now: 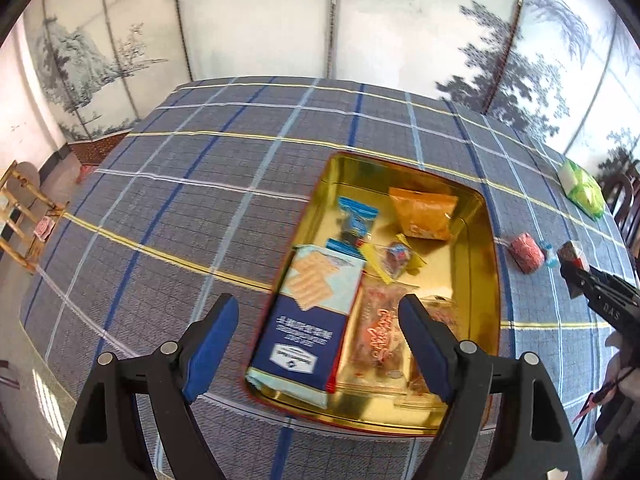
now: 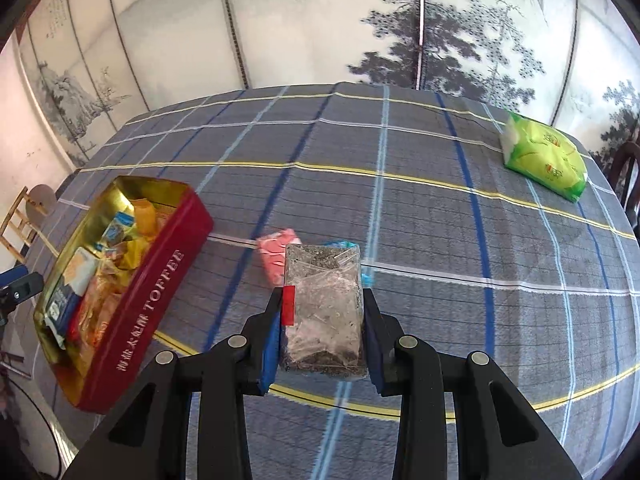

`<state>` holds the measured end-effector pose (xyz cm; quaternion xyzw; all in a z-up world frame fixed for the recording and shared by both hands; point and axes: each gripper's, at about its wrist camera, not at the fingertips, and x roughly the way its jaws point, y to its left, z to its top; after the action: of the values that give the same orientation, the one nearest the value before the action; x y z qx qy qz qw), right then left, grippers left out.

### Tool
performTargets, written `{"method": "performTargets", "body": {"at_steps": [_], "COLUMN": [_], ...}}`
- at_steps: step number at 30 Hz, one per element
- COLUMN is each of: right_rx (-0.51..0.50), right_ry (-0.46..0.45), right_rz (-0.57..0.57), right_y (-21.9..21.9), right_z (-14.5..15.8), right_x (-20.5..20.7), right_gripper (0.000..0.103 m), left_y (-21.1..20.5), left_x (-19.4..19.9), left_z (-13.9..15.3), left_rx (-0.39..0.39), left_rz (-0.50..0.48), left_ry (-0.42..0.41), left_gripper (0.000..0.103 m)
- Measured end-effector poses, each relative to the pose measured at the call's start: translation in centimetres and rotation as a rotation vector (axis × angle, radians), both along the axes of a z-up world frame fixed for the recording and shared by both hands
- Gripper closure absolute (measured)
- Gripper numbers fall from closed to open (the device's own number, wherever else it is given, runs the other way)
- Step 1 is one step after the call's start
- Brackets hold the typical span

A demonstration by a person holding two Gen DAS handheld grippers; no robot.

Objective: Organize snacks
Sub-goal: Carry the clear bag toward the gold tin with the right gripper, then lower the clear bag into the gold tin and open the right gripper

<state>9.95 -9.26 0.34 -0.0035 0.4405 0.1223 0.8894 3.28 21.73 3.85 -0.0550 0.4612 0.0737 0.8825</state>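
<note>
My left gripper [image 1: 320, 354]: jaws spread, empty, above the red-walled gold-lined tin [image 1: 490, 280].
My right gripper [image 2: 324, 334]: clamped on a clear dark-speckled packet [image 2: 324, 308].

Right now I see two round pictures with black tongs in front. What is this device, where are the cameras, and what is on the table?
A person holds one hand-held gripper in each hand; there is no robot arm. Each picture comes from a camera on one gripper, looking along its fingers. The left gripper is open and empty above the tin, which holds a cracker pack and other snacks. The right gripper is shut on a clear packet. A pink snack and a green pack lie on the checked cloth.
</note>
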Motion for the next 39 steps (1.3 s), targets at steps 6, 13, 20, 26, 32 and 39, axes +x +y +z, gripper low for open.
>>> {"method": "performTargets", "body": {"at_steps": [6, 13, 20, 26, 32, 39], "right_rx": [0.039, 0.049, 0.017, -0.051, -0.1, -0.127], "right_ry": [-0.029, -0.03, 0.002, 0.034, 0.068, 0.066], "right_rz": [0.116, 0.231, 0.278, 0.277, 0.254, 0.262], "right_y": [5.5, 11.7, 16.2, 18.4, 19.0, 19.4], "right_z": [1.8, 2.1, 0.6, -1.1, -2.6, -3.2], "right_x": [-0.8, -0.8, 0.4, 2.1, 3.2, 3.5], "right_gripper": [0.067, 0.067, 0.067, 0.067, 0.067, 0.066], "left_y": [3.0, 5.5, 7.3, 7.4, 7.0, 6.3], "left_x": [-1.0, -3.0, -4.5, -5.0, -5.3, -5.2], "left_z": [0.1, -0.4, -1.0, -0.8, -0.4, -0.1], "left_rx": [-0.006, 0.0, 0.003, -0.023, -0.102, -0.076], "left_rz": [0.085, 0.155, 0.209, 0.181, 0.11, 0.097], "left_ry": [-0.001, 0.02, 0.044, 0.042, 0.017, 0.007], "left_gripper": [0.024, 0.024, 0.024, 0.024, 0.024, 0.022]}}
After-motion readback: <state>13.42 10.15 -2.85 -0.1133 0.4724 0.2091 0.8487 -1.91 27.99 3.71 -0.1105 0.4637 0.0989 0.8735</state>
